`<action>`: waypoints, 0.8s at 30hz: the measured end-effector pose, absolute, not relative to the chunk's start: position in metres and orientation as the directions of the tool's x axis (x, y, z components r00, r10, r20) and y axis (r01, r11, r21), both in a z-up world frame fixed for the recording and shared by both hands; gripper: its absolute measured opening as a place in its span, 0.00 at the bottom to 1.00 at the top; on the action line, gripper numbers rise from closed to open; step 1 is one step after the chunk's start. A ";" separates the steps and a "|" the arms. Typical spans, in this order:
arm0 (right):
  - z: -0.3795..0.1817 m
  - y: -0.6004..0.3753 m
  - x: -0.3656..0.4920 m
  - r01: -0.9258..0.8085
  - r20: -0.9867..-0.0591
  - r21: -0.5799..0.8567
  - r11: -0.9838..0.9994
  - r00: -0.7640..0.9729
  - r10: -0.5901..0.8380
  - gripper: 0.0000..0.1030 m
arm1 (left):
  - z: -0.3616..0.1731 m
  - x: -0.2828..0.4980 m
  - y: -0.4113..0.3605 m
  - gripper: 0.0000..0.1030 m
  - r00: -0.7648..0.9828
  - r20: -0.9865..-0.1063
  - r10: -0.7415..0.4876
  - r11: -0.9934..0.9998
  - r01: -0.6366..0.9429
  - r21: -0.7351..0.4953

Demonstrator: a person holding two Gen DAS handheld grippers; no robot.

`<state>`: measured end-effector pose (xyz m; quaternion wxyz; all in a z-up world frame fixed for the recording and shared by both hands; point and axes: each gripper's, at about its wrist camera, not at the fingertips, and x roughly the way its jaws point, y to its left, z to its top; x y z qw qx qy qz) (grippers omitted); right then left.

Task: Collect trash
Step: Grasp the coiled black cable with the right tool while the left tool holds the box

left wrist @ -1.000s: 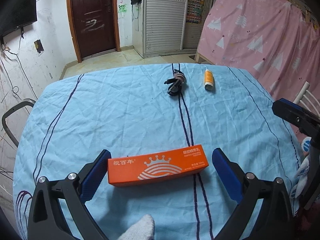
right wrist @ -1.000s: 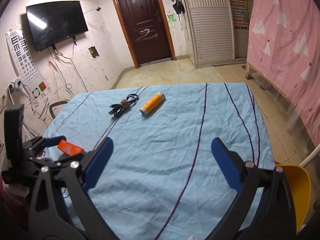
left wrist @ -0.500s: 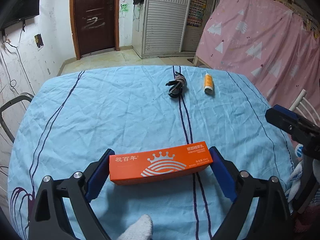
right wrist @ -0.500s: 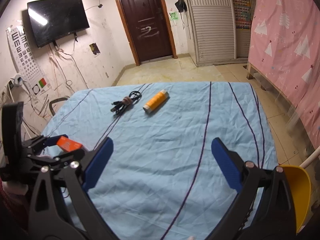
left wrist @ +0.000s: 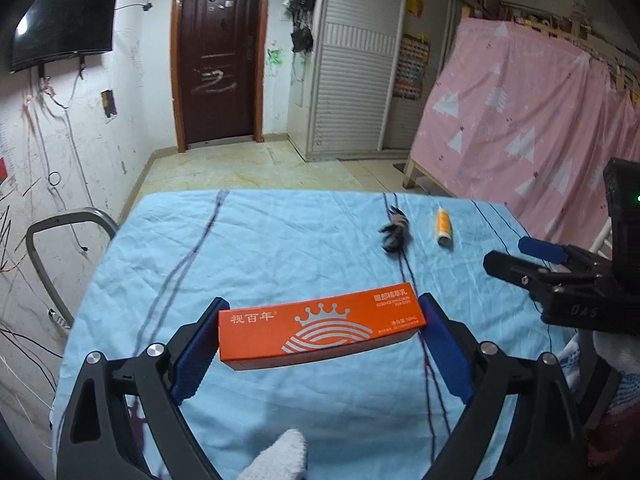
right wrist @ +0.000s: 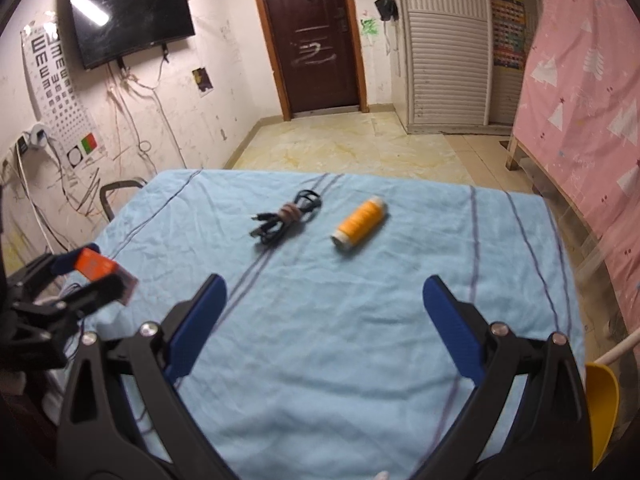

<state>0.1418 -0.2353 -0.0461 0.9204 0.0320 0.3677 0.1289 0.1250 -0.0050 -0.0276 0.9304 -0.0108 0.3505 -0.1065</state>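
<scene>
My left gripper (left wrist: pixel 322 336) is shut on a long orange carton (left wrist: pixel 320 326) with a white crown print, gripped by its two ends and held above the blue tablecloth (left wrist: pixel 280 248). In the right wrist view the carton (right wrist: pixel 96 266) shows end-on in the left gripper at the far left. My right gripper (right wrist: pixel 324 316) is open and empty over the cloth. It also shows at the right edge of the left wrist view (left wrist: pixel 560 272). An orange bottle (right wrist: pixel 360 223) and a bundled black cable (right wrist: pixel 286 222) lie ahead on the cloth.
A yellow bin (right wrist: pixel 602 404) sits low at the right beside the table. A metal chair frame (left wrist: pixel 60 248) stands at the table's left. A pink curtain (left wrist: pixel 540 128) hangs to the right. A door and a wardrobe are at the back.
My left gripper closed on the orange carton and lifted it off the cloth, tilting the view up. My right gripper moved forward toward the bottle and cable.
</scene>
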 end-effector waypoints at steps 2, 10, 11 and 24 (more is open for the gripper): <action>-0.046 -0.224 0.150 -0.233 -0.672 0.149 0.961 0.689 0.272 0.92 | -0.026 0.126 0.005 0.82 0.744 -0.639 -0.193 0.981 0.169 -0.099; -0.054 -0.179 0.187 -0.299 -0.708 0.094 0.950 0.651 0.274 0.92 | -0.035 0.137 0.032 0.82 0.742 -0.644 -0.187 0.982 0.130 -0.136; -0.055 -0.177 0.192 -0.297 -0.712 0.093 0.950 0.647 0.272 0.92 | -0.036 0.138 0.033 0.82 0.741 -0.645 -0.188 0.982 0.129 -0.138; -0.073 -0.162 0.236 -0.265 -0.773 0.101 0.959 0.586 0.243 0.69 | -0.042 0.138 0.035 0.82 0.736 -0.639 -0.224 0.974 0.146 -0.173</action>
